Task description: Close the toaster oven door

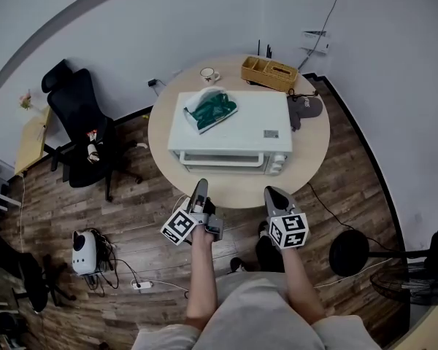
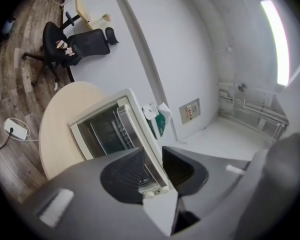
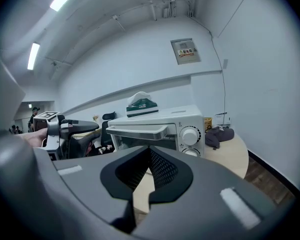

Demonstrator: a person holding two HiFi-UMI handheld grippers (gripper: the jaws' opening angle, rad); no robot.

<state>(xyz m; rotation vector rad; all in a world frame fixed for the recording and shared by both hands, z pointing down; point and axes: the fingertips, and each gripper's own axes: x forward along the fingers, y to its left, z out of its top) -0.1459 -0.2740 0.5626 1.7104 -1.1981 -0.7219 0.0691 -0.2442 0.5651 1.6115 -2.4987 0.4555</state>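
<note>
White toaster oven (image 2: 102, 129) partly behind left hand-held gripper (image 2: 153, 148)

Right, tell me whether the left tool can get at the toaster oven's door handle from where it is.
Probably yes. The left tool, jaws open, points at the toaster oven from just off the table edge, and only bare table lies between it and the door handle.

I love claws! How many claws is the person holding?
2. The left claw, open, is at the table edge before the toaster oven; the right claw, shut, is beside it, nearer the knobs. None hidden.
</note>
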